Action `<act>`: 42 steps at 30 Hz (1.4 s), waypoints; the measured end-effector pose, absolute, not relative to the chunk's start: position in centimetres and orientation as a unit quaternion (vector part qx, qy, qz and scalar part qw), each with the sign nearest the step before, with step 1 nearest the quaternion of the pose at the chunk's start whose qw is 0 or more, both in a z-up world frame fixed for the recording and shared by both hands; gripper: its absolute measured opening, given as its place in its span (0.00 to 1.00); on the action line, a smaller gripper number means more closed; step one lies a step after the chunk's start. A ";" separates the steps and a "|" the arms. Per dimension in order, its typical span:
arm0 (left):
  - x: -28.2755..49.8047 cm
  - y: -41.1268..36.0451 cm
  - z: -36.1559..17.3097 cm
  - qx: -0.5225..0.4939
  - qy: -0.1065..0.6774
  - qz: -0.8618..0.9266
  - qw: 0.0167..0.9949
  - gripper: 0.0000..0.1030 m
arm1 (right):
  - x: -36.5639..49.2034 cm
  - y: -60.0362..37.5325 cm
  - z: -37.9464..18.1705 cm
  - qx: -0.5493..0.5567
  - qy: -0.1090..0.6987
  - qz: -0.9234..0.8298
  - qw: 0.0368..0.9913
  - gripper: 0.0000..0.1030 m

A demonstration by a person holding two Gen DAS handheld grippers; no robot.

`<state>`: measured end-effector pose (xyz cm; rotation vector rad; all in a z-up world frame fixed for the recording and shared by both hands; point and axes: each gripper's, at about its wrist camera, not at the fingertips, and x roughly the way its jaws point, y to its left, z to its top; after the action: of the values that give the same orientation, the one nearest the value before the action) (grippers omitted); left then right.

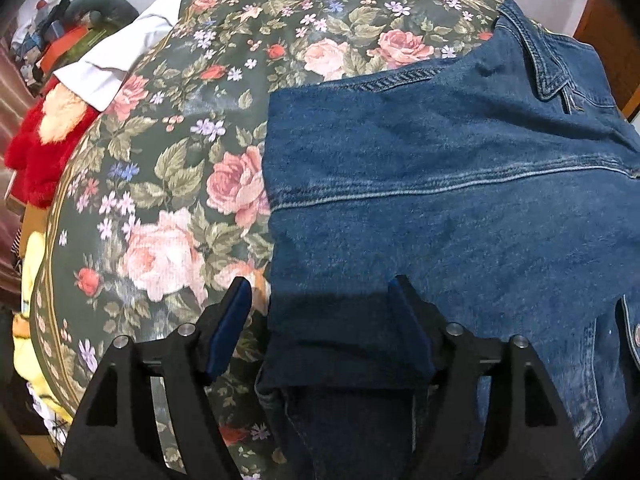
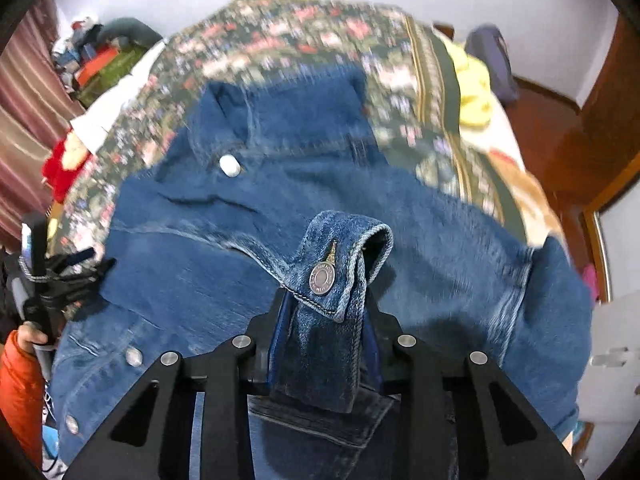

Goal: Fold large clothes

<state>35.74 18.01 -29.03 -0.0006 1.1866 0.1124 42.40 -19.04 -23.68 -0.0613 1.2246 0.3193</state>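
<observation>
A blue denim jacket (image 1: 440, 208) lies spread on a floral bedspread (image 1: 180, 160), its collar (image 1: 544, 64) at the far right. My left gripper (image 1: 320, 300) stands open low over the jacket's folded left edge; one finger is over the bedspread, the other over the denim, and neither pad presses. In the right wrist view my right gripper (image 2: 324, 304) is shut on a denim cuff (image 2: 344, 248) with a metal button (image 2: 322, 278), lifted above the jacket (image 2: 180, 264). The left gripper (image 2: 52, 280) shows at the far left, held by a hand in an orange sleeve (image 2: 18, 380).
A red plush toy (image 1: 44, 152), a white cloth (image 1: 120, 60) and yellow fabric (image 1: 28, 280) line the bed's left side. Clutter is piled at the far left corner (image 1: 52, 36). On the right are yellow cloth (image 2: 476, 92), a wooden floor (image 2: 560, 140) and a door frame.
</observation>
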 end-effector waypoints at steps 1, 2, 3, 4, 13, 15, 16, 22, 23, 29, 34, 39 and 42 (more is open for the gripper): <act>35.5 18.1 -29.1 -0.002 0.559 0.056 0.827 0.74 | 42.3 -19.1 -24.1 -0.031 0.573 0.149 0.806 0.30; 35.3 18.2 -29.2 -0.004 0.559 0.058 0.827 0.75 | 42.2 -19.2 -24.4 -0.034 0.574 0.150 0.804 0.32; 35.2 18.3 -29.3 -0.005 0.561 0.059 0.826 0.75 | 42.1 -19.2 -24.5 -0.040 0.577 0.148 0.802 0.39; 35.2 18.4 -29.4 -0.007 0.563 0.059 0.824 0.75 | 42.0 -19.3 -24.4 -0.049 0.577 0.139 0.803 0.44; 35.3 17.5 -27.0 0.021 0.561 0.066 0.825 0.74 | 39.4 -23.2 -18.0 -0.118 0.512 0.087 0.847 0.78; 35.6 16.7 -24.7 0.013 0.541 0.058 0.839 0.75 | 38.7 -24.7 -16.3 -0.110 0.494 0.077 0.859 0.78; 35.7 16.3 -23.8 0.011 0.532 0.055 0.845 0.74 | 38.3 -25.5 -15.6 -0.103 0.488 0.074 0.864 0.78; 37.3 11.6 -16.4 0.006 0.471 0.006 0.882 0.75 | 35.7 -31.8 -12.2 -0.029 0.468 0.065 0.881 0.80; 37.5 10.5 -15.6 0.008 0.464 -0.001 0.886 0.75 | 35.3 -32.6 -12.0 -0.020 0.468 0.062 0.882 0.81; 38.6 4.1 -12.8 0.006 0.452 -0.066 0.890 0.75 | 33.4 -37.9 -13.8 0.036 0.487 0.032 0.872 0.81; 39.4 -0.8 -14.3 0.032 0.466 -0.100 0.879 0.75 | 32.1 -42.0 -18.8 0.119 0.539 0.015 0.834 0.81; 39.9 -3.6 -18.1 0.040 0.508 -0.115 0.852 0.75 | 31.4 -44.5 -24.2 0.217 0.590 0.015 0.778 0.81; 40.3 -4.5 -20.6 0.051 0.535 -0.110 0.836 0.75 | 31.4 -45.5 -25.9 0.255 0.590 0.014 0.766 0.81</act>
<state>40.33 -4.49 -20.57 0.1090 1.1321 -0.2334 31.43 -45.45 -25.91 0.5546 1.2814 0.0303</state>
